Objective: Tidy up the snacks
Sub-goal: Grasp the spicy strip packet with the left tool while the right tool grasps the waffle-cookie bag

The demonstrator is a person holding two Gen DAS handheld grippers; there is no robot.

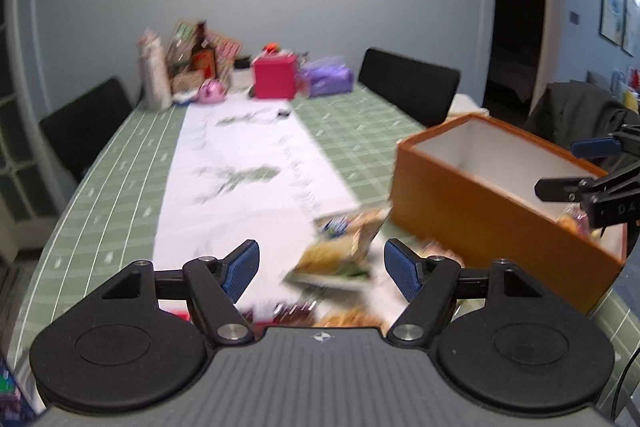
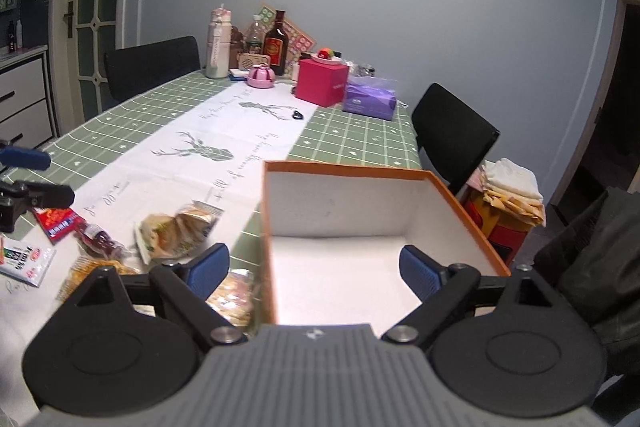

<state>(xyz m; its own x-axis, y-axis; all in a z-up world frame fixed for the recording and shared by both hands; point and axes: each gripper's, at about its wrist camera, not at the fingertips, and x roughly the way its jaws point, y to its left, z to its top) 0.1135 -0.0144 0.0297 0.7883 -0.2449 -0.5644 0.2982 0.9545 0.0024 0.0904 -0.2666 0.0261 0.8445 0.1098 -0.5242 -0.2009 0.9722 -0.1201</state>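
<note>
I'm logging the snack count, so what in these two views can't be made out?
- Orange box near end: right wrist view, hidden by the right gripper.
- Snack packets: left wrist view, print smeared by motion blur.
- Packets beside the box: right wrist view, partly hidden behind a finger.

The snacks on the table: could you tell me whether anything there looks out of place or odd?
Nothing looks damaged or spilled. The snack packets lie in a loose heap on the white runner, outside the orange box, whose far part is bare in the right wrist view. Both grippers are open and hold nothing.
</note>
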